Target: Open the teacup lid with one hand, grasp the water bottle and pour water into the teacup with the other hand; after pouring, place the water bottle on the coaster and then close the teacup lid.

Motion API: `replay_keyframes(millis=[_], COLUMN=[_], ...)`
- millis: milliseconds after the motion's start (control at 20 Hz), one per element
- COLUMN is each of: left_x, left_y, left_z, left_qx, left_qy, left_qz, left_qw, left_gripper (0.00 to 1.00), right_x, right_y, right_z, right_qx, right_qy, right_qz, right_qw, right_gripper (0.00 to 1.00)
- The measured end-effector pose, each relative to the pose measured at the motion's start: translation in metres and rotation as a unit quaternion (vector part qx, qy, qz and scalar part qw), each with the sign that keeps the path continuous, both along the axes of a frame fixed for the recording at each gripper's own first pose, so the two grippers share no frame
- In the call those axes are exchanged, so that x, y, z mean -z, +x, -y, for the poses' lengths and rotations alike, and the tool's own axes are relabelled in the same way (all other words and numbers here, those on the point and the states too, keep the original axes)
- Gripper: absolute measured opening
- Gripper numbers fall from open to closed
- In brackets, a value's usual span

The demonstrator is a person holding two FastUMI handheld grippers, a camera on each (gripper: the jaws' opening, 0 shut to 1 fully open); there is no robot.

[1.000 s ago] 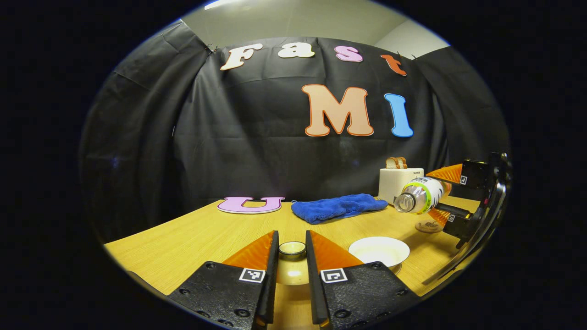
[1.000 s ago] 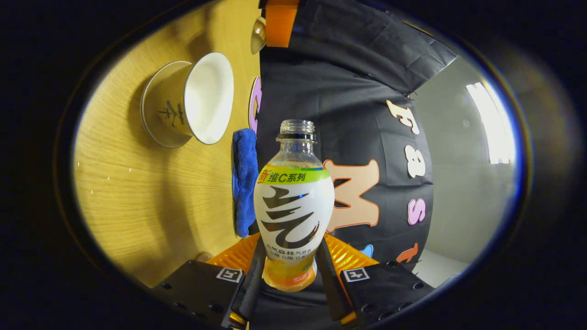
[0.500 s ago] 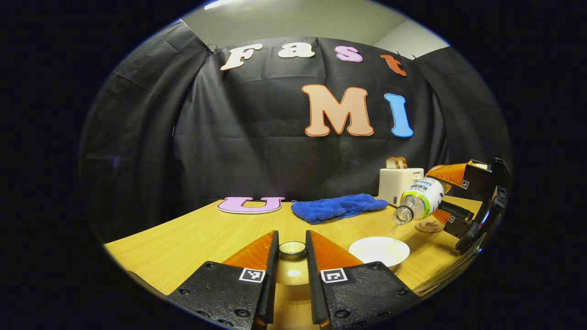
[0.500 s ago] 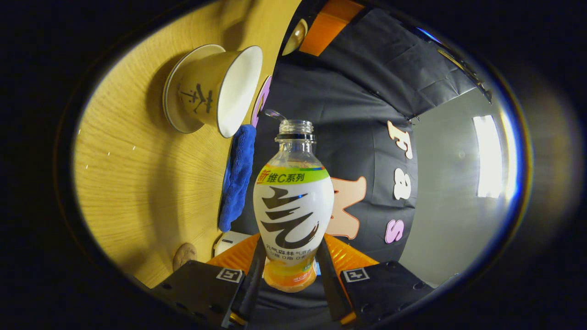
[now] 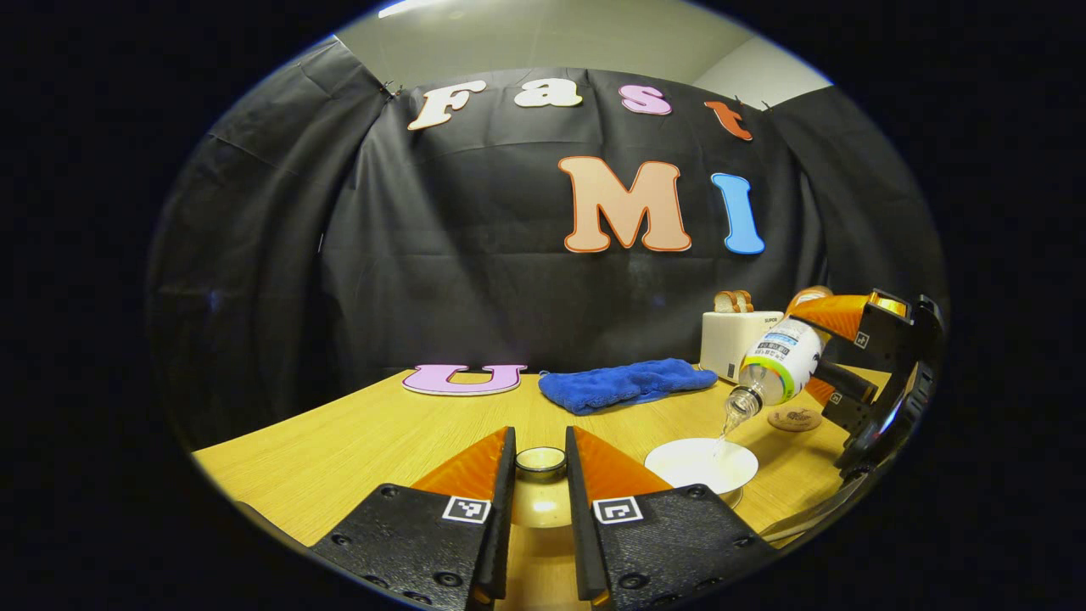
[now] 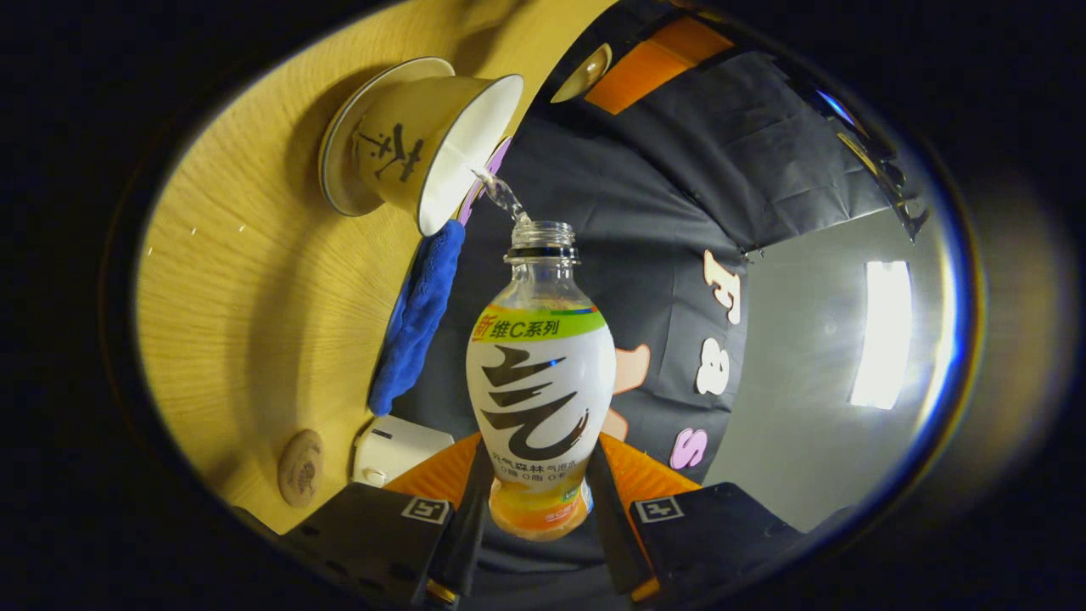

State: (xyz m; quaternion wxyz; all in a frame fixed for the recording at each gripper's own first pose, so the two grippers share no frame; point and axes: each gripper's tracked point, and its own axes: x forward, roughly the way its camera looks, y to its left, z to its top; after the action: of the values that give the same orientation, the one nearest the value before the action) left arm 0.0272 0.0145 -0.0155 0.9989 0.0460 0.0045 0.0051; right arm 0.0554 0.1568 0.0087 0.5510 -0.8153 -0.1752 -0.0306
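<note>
Now one water bottle (image 6: pixel 540 373) pouring into one teacup (image 6: pixel 413 153); one coaster (image 6: pixel 299 467).

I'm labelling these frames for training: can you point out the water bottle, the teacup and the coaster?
water bottle (image 6: pixel 541 382), right gripper view, on its label.
teacup (image 5: pixel 689 462), left gripper view, on its inner wall.
coaster (image 5: pixel 795 418), left gripper view, on its top face.

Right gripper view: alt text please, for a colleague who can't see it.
The right gripper tips an uncapped water bottle, its jaws clamped on the base, and a thin stream runs into the open teacup. A blue cloth and round coaster lie on the wooden table.
</note>
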Motion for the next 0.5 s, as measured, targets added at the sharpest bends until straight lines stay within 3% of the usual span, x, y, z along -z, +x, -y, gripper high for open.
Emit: replay_keyframes(millis=[500], left_x=[0.0], left_y=[0.0], left_z=[0.0], left_qx=[0.0], left_qy=[0.0], left_qz=[0.0], left_qw=[1.0], left_gripper=[0.29], right_x=[-0.005], right_y=[-0.01], right_z=[-0.008], right_qx=[-0.022], right_qy=[-0.049], right_qz=[0.05], right_qw=[0.997], right_gripper=[0.65])
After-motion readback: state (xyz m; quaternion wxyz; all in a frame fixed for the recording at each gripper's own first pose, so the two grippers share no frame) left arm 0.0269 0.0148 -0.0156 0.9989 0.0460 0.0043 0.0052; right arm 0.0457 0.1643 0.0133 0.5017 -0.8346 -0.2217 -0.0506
